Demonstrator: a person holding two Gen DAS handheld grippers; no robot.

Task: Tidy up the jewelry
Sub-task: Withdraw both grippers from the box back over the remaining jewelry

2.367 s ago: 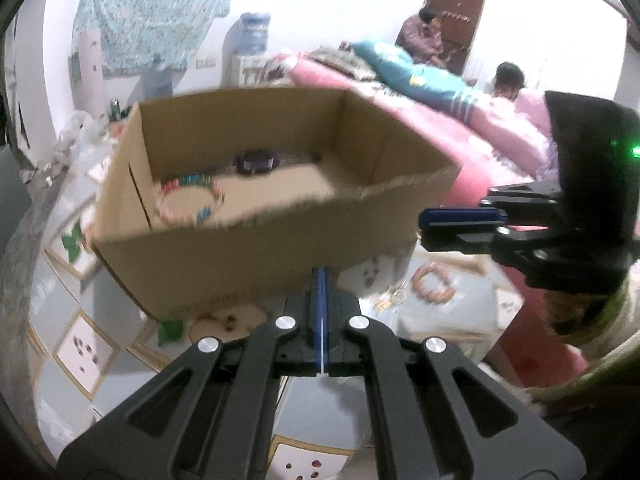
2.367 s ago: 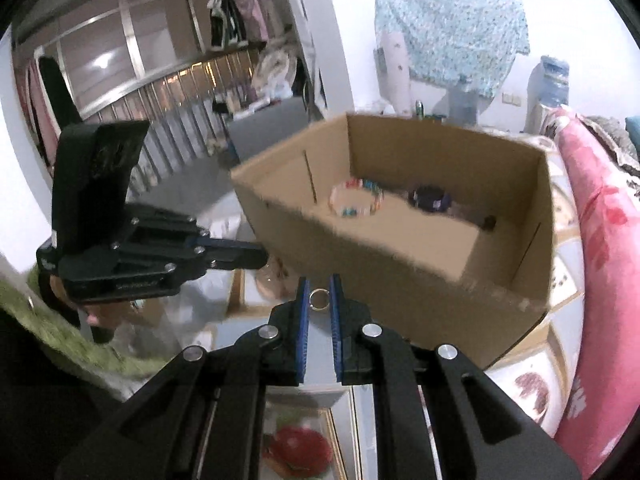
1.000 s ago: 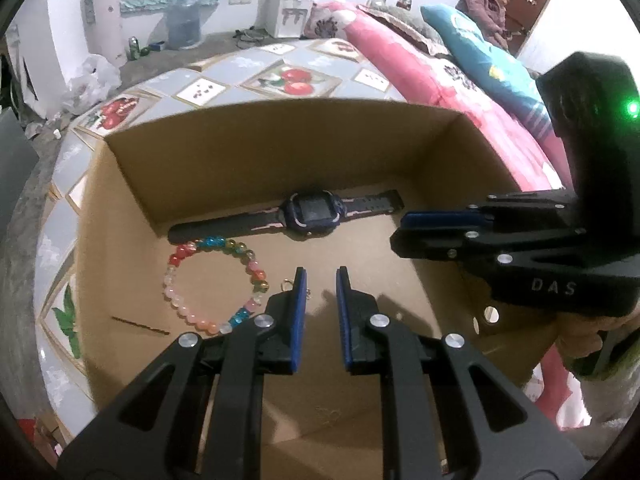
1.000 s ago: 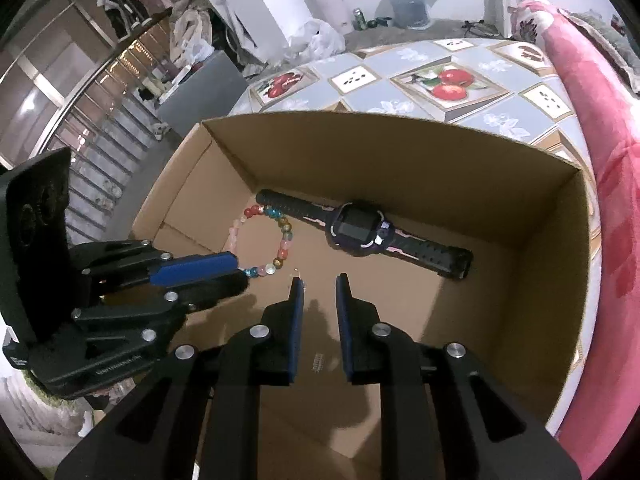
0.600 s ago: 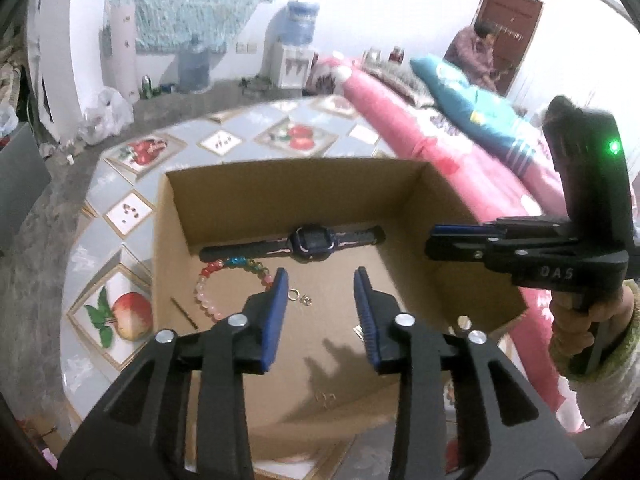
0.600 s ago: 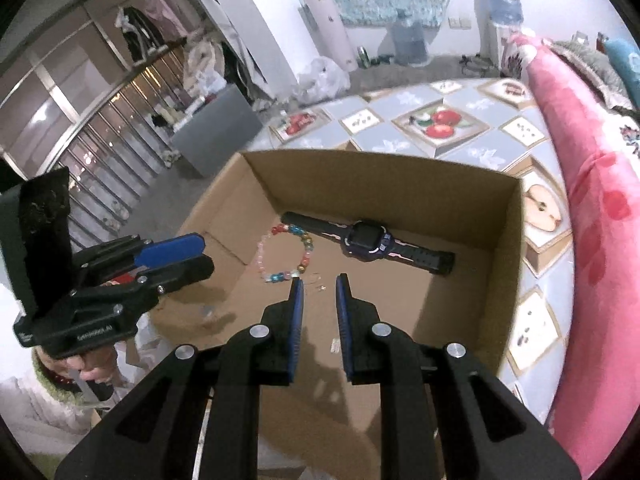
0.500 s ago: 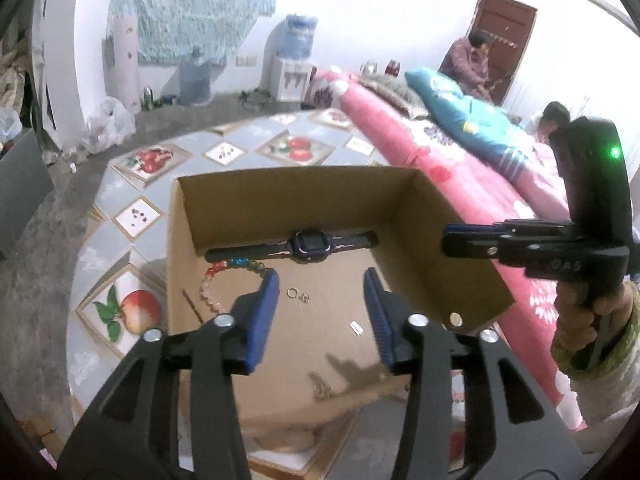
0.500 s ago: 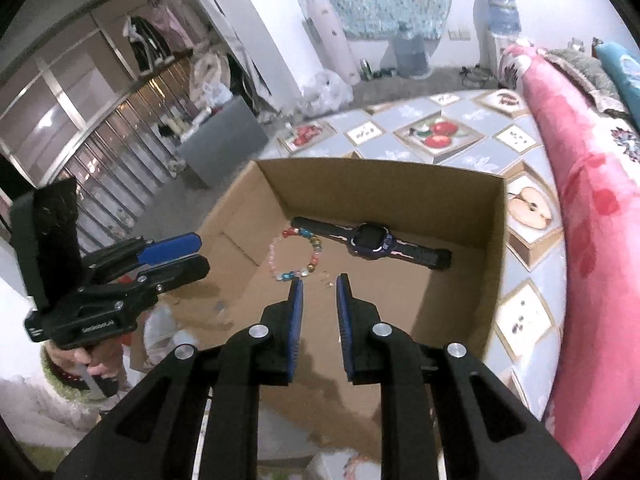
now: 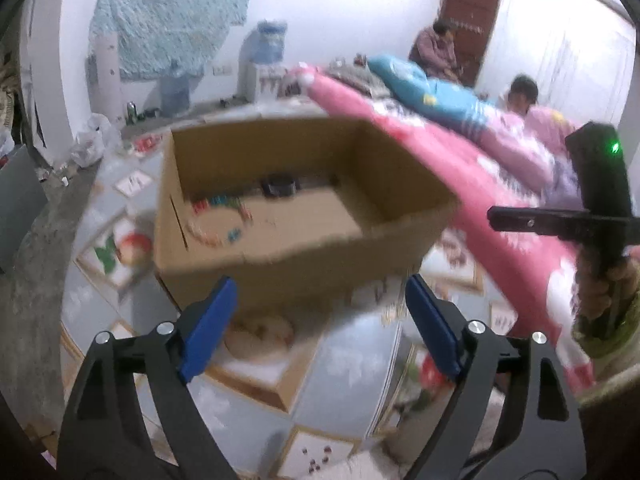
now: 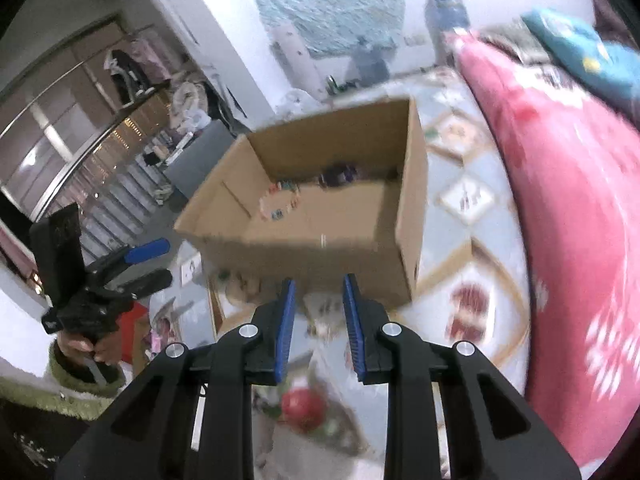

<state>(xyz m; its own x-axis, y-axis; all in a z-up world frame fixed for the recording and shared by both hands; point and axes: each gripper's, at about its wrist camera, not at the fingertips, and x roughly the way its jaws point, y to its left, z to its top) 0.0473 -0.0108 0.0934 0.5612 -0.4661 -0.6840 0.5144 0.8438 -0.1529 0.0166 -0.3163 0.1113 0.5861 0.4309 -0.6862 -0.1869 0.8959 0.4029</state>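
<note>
Both views are motion-blurred, so small detail is soft.

Left gripper (image 9: 318, 320): blue pads spread wide, nothing between them. It sits on the near side of the cardboard box (image 9: 296, 264), above the patterned tablecloth (image 9: 348, 376).

Right gripper (image 10: 318, 330): pads apart with a moderate gap, narrower than the left, nothing held. It is also near of the box, over the cloth, with the box's near wall just beyond the tips. In the left view I see its body at far right, but can't read the gap from there.

Jewelry, all inside the box on its floor:
- Dark watch (image 9: 280, 185) lies along the far wall, about mid-width.
- Multicolour bead bracelet (image 9: 218, 222) sits left of centre, nearer than the watch, close to the left wall.
- In the right view both show as blurred patches toward the far-left part of the floor, watch beyond the bracelet.
- Anything smaller in the box I can't resolve.

The box stands upright and open-topped on the tiled-pattern cloth. A pink bedspread (image 10: 568, 208) runs along the right side of the table. Two people (image 9: 436, 48) sit at the far right by a brown door (image 9: 472, 20). A water dispenser (image 9: 264, 60) stands against the far wall.
</note>
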